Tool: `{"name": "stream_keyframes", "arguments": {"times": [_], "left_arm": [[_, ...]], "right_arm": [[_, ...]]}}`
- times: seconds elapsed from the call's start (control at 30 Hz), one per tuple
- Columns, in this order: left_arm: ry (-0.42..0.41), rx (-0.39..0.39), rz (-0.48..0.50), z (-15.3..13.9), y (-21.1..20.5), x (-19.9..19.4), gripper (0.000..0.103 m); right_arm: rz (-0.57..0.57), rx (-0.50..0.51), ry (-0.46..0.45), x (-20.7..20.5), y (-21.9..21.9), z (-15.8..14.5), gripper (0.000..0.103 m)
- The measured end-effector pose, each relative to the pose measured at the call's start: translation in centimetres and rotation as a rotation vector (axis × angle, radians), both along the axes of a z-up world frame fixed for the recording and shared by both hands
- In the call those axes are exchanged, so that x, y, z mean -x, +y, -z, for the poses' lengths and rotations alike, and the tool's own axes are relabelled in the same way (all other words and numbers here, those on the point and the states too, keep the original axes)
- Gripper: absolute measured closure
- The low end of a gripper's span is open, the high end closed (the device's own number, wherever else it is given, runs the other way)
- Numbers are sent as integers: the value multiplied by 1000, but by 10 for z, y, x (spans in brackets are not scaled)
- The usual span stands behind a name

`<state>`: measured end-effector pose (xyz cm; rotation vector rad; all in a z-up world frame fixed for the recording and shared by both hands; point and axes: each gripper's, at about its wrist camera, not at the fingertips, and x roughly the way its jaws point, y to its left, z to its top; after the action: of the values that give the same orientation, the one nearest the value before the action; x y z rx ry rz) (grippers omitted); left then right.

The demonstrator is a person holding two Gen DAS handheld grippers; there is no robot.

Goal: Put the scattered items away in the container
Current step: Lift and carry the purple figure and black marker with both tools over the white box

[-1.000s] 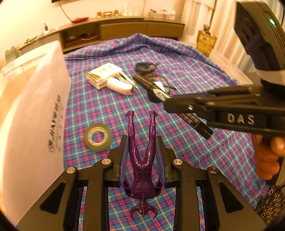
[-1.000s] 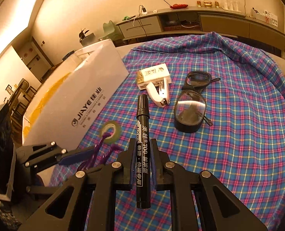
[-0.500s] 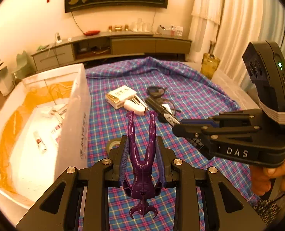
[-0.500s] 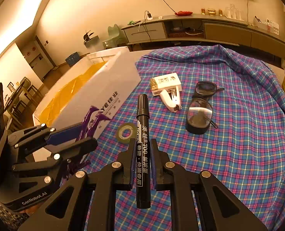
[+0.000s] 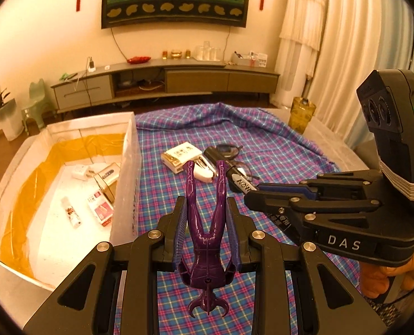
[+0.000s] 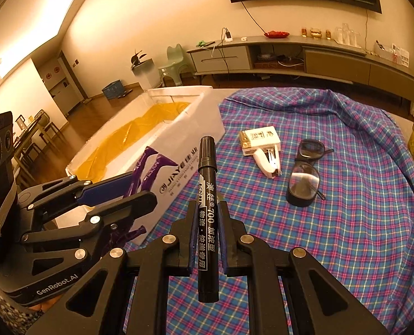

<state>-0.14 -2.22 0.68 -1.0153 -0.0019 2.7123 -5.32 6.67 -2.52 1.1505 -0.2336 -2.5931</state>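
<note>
White box [image 5: 123, 167] with four items; each tool clenching one: figure [image 5: 207, 223], marker [image 6: 207, 215].

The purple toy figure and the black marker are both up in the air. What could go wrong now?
1. The purple toy figure is pinched only around its thin legs by the left hand-held gripper, so it might swing or slip out.
2. The two hand-held grippers are close together; the right hand-held gripper and its black marker could bump the figure.
3. The white box has a tall wall, so a low carry could knock it.
</note>
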Motion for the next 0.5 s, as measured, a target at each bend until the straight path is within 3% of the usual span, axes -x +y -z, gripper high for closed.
{"name": "stream_keyframes", "arguments": {"times": [0.5], "left_arm": [[33, -26, -31, -14, -19, -9, 75]], "right_arm": [[-16, -15, 43, -10, -29, -23, 88]]}}
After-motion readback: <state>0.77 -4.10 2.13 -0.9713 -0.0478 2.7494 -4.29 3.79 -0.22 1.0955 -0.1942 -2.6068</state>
